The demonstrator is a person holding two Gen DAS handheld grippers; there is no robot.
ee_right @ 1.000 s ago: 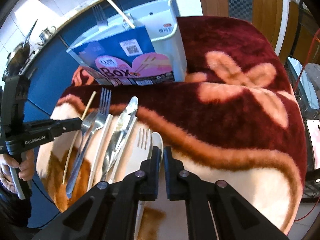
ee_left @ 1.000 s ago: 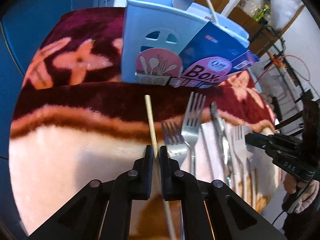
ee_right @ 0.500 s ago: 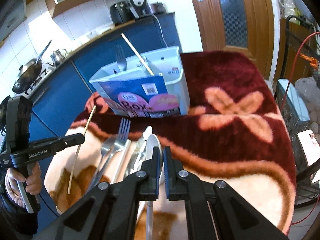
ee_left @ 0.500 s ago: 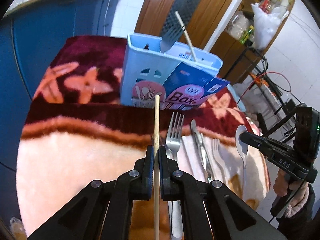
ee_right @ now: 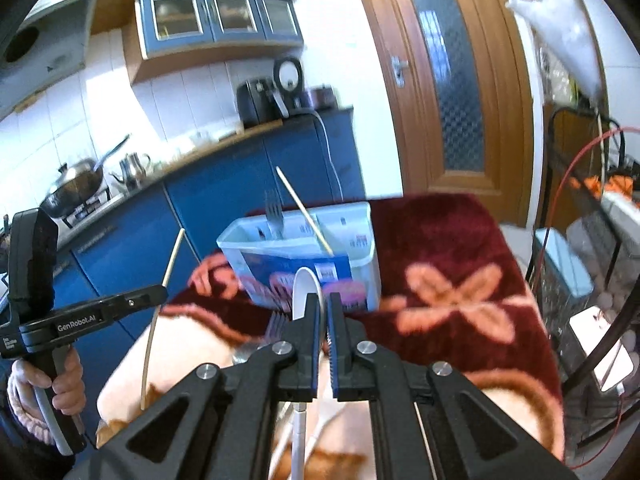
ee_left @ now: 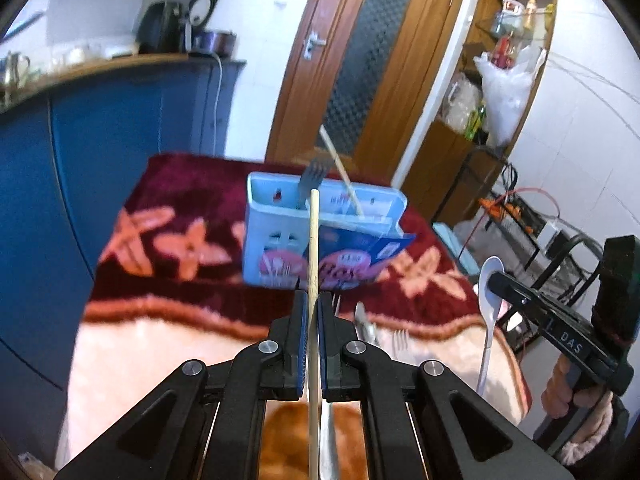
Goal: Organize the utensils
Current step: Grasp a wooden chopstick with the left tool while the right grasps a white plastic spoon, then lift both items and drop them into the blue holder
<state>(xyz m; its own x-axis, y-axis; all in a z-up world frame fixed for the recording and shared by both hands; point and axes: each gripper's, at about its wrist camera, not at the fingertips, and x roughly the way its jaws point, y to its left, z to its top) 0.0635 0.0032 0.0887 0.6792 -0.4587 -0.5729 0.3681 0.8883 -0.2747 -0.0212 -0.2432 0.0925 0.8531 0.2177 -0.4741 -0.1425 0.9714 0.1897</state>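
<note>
Left wrist view: our left gripper (ee_left: 313, 304) is clenched on a wooden chopstick (ee_left: 313, 248) that points at the blue utensil box (ee_left: 276, 240) on the blanket (ee_left: 168, 240). Right wrist view: our right gripper (ee_right: 323, 308) grasps a white spoon (ee_right: 305, 292) — bowl raised before the box (ee_right: 360, 232), which holds a fork (ee_right: 274, 216)

Holder (ee_left: 280, 236) label print too blurred to read, chopstick (ee_left: 313, 264) and spoon (ee_right: 306, 292) lower ends cut by bottom frame edges, loose cutlery (ee_left: 394, 338) mostly hidden behind gripper fingers.
</note>
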